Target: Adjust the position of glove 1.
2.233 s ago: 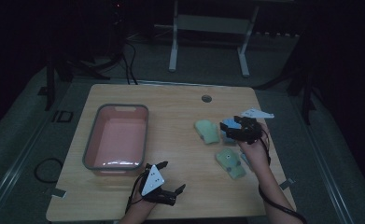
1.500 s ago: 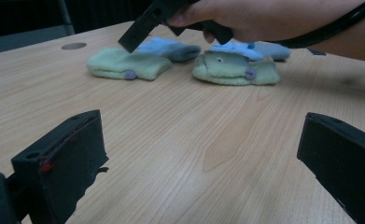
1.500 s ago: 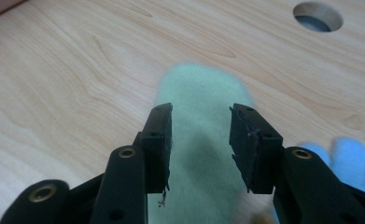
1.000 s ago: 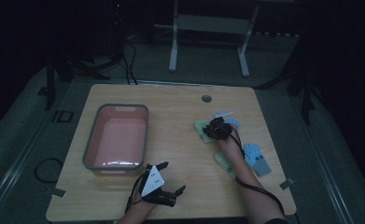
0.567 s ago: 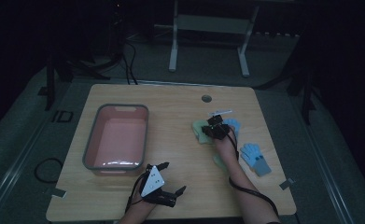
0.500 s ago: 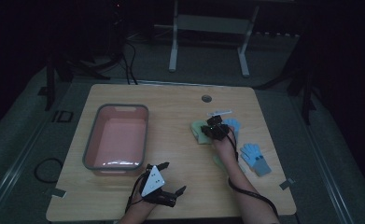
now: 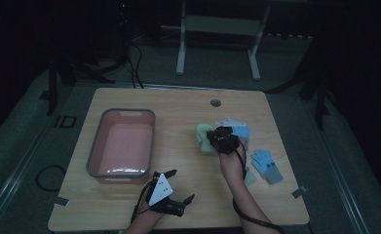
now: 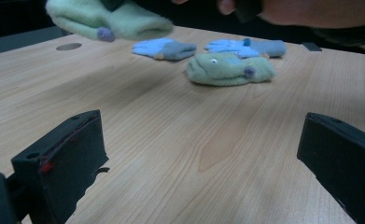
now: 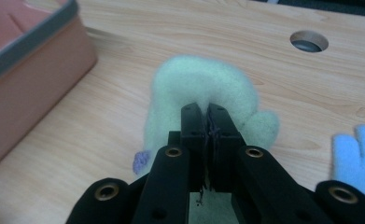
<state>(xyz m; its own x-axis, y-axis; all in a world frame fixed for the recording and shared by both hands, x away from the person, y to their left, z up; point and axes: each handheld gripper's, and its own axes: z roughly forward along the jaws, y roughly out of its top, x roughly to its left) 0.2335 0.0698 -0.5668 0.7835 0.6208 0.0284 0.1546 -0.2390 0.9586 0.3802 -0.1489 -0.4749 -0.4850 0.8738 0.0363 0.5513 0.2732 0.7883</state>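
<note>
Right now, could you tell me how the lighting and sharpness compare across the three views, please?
High view: dim overall, the floor around the table nearly black, colours muted. Left gripper view: brighter, the open jaws near the lens soft, the lifted green mitten at the top edge blurred. Right gripper view: well lit, the green mitten fuzzy around the shut right gripper, the pink bin out of focus.

Bare table between pink bin and mittens; blue gloves crowd right side.
</note>
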